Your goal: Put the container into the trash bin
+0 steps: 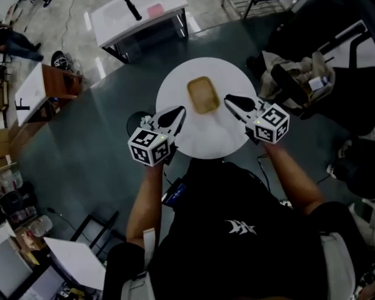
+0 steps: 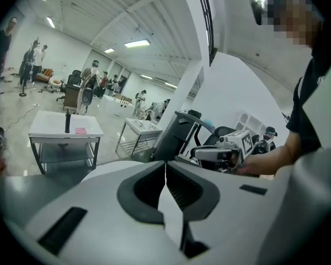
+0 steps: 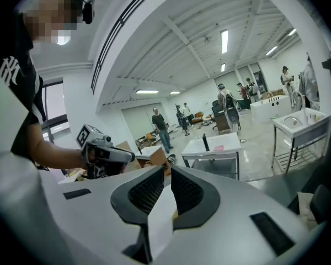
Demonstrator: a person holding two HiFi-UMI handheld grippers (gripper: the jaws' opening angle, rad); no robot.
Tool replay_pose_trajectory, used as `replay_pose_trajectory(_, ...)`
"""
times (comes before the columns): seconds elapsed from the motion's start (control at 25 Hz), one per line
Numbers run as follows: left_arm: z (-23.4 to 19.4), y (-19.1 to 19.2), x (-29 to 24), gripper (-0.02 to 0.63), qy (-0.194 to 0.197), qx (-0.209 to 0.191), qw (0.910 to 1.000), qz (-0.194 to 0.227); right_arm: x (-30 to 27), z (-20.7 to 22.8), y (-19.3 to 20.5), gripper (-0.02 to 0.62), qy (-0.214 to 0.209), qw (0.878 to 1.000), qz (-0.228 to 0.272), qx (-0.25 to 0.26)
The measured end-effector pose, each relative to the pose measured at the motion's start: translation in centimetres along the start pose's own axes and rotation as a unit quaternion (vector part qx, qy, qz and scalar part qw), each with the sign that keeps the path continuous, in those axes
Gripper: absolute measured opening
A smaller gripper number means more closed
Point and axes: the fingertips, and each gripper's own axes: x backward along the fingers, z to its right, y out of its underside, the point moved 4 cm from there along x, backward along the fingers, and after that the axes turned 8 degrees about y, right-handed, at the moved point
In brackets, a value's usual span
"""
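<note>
the round white counter (image 1: 206, 139) is right in front of the person. the tan container (image 1: 203, 94) lies near the middle of it, all alone. i think this is the very start of the job: the reach for the container, with nothing picked up yet.

the left gripper (image 1: 180, 112) hangs just beside the container's near left corner. the right gripper (image 1: 230, 99) hangs just beside its right side. neither one touches it. each gripper has its jaws pressed together with nothing between them.

so the next move calls for one gripper to spread its jaws, slip over a wall of the container and squeeze it. then it can lift it and carry it to the trash bin. i cannot tell for sure where the bin is. a dark round thing (image 1: 136, 122) low by the counter's left edge could be it.

a white table (image 1: 115, 19) stands well behind, with a black bottle (image 1: 132, 9) and a pink thing (image 1: 155, 10) on it. a dark chair (image 1: 337, 74) with a pale bag (image 1: 297, 74) sits close on the right and might get bumped. nothing on the counter blocks the way to the container.
</note>
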Motion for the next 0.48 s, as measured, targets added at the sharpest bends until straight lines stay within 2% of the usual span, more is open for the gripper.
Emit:
replay_pose_trajectory(0.24, -5.2, 1.4, -1.5, 0.02, -0.009, 0.041, 0.9985, -0.034, -4.0, 3.3, 2.5, 0.051, 0.028, 0.997, -0.064, -0.024)
replay_pose_trajectory(0.48, -9.2, 4.3, -3.8, 0.051, -0.023, 0.108, 0.9924, -0.053, -6.7, 6.8, 6.4, 0.087, 0.041, 0.989, -0.134, -0.042)
